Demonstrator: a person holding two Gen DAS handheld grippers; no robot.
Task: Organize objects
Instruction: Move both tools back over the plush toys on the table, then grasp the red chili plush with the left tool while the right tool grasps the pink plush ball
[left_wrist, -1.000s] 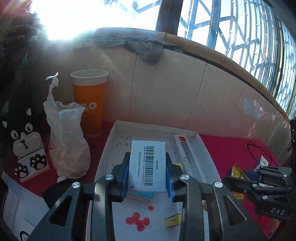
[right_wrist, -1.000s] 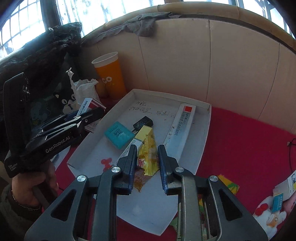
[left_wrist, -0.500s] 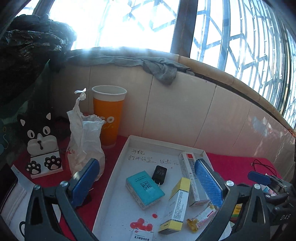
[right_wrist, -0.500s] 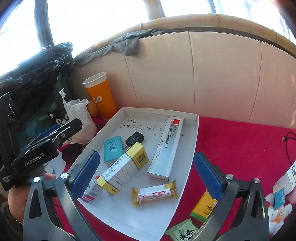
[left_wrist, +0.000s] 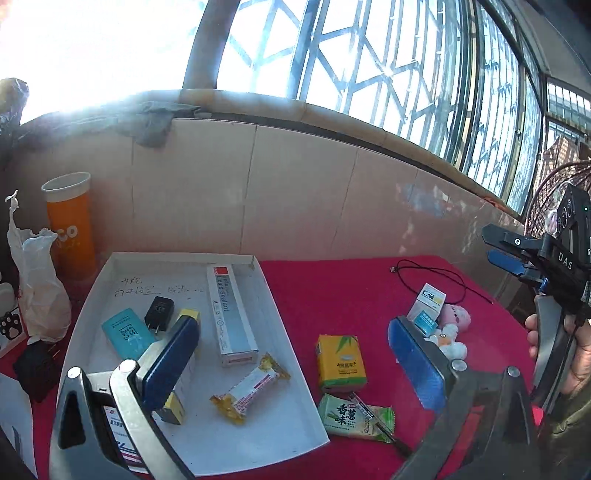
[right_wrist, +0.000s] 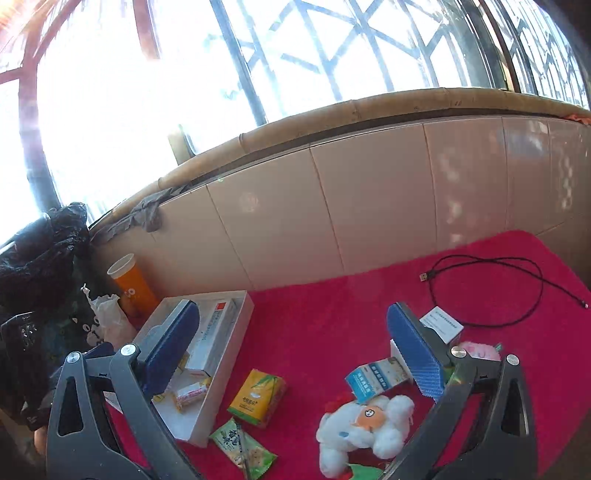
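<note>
A white tray (left_wrist: 280, 321) on the red cloth holds a sealant box (left_wrist: 229, 314), a teal box (left_wrist: 127, 334), a black charger (left_wrist: 159, 309), a yellow box partly behind my finger, and a snack bar (left_wrist: 251, 387). Right of the tray lie a yellow tissue pack (left_wrist: 341, 363), a green snack packet (left_wrist: 354, 417) and a pen (left_wrist: 376, 419). My left gripper (left_wrist: 295, 365) is open and empty above them. My right gripper (right_wrist: 293, 354) is open and empty over the cloth; the white plush (right_wrist: 364, 424) and a blue-white box (right_wrist: 376, 378) lie below it.
An orange cup (left_wrist: 70, 232) and a white bag (left_wrist: 38, 295) stand left of the tray. A black cable (right_wrist: 491, 291) lies at the far right by a small white box (right_wrist: 441, 325). A tiled wall (left_wrist: 295, 192) rises behind the table.
Both grippers let go of their items into the tray, opened wide and pulled back. Both views have swung to the right, bringing the loose items on the cloth into view.
</note>
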